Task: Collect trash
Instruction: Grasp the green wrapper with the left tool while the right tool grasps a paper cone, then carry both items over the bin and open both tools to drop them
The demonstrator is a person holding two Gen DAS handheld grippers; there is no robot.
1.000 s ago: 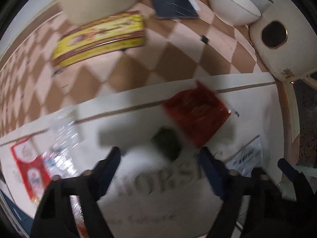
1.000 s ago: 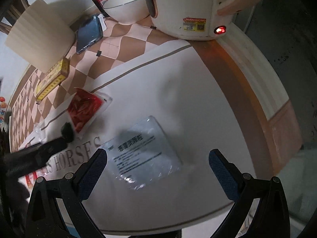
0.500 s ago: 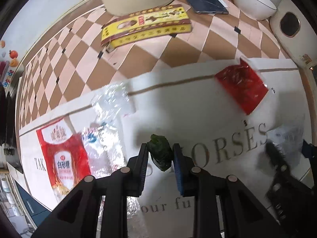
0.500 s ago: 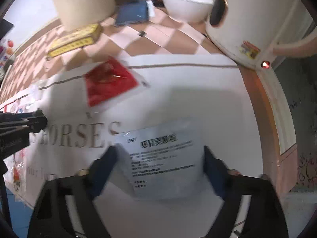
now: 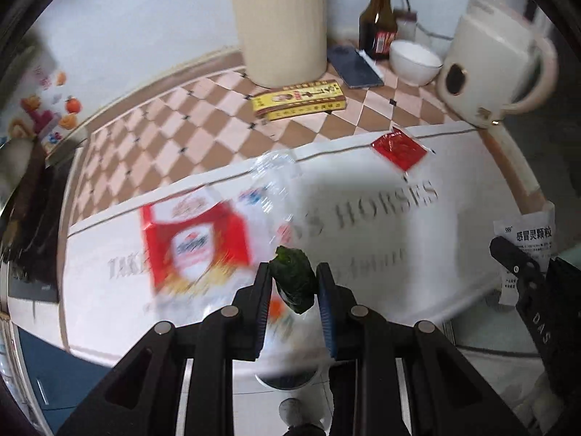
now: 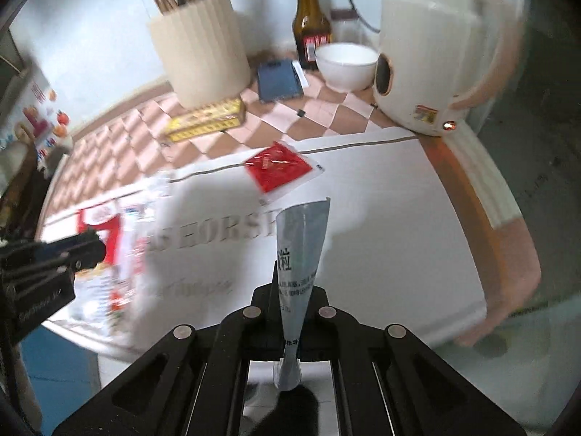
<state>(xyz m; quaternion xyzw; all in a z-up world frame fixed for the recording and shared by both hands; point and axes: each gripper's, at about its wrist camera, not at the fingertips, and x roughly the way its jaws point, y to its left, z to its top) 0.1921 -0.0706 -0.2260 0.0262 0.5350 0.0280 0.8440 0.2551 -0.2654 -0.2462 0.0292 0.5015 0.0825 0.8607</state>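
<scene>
My left gripper (image 5: 293, 283) is shut on a crumpled dark green wrapper (image 5: 292, 279) and holds it above the white mat (image 5: 399, 239). My right gripper (image 6: 296, 301) is shut on a grey-white medicine sachet (image 6: 301, 254), lifted off the mat; it also shows in the left wrist view (image 5: 526, 239). A red sachet (image 5: 398, 148) (image 6: 277, 171), a clear plastic wrapper (image 5: 272, 178) and a red-and-white bag (image 5: 192, 243) lie on the mat.
At the back of the checkered counter stand a cream utensil holder (image 5: 281, 25), a brown bottle (image 5: 377, 18), a white bowl (image 5: 414, 61), a phone (image 5: 356, 67), a yellow box (image 5: 299, 100) and a white kettle (image 5: 494, 69). The table's right edge (image 6: 483, 218) drops away.
Both grippers have lifted and pulled back from the mat. The left still holds the green wrapper. The right has closed on the medicine sachet and raised it.
</scene>
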